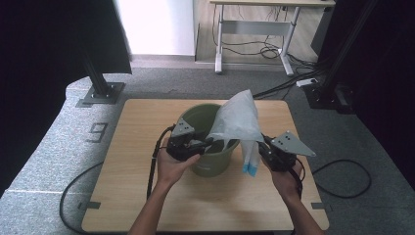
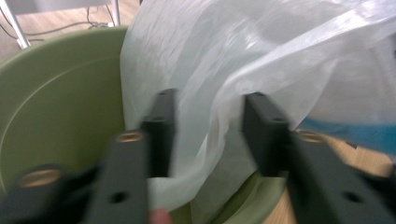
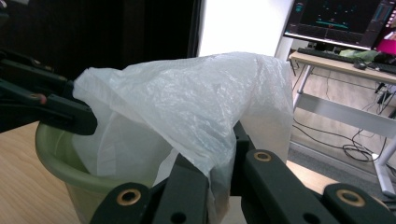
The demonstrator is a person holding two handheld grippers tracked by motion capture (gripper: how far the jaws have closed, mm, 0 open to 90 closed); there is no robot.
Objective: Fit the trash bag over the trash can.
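White plastic bin liner (image 1: 238, 120) hung above the green bucket (image 1: 208, 164) on the table (image 1: 127, 161), partly draped over its rim. Right gripper (image 3: 219, 177) pinched a fold of liner. Left gripper (image 2: 208, 135) stood spread, film loose between its jaws. Risk: the thin film could slip or tear, and a one-sided pull could tip the bucket.

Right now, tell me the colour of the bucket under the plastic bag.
Olive green bucket; clearest in the high view.
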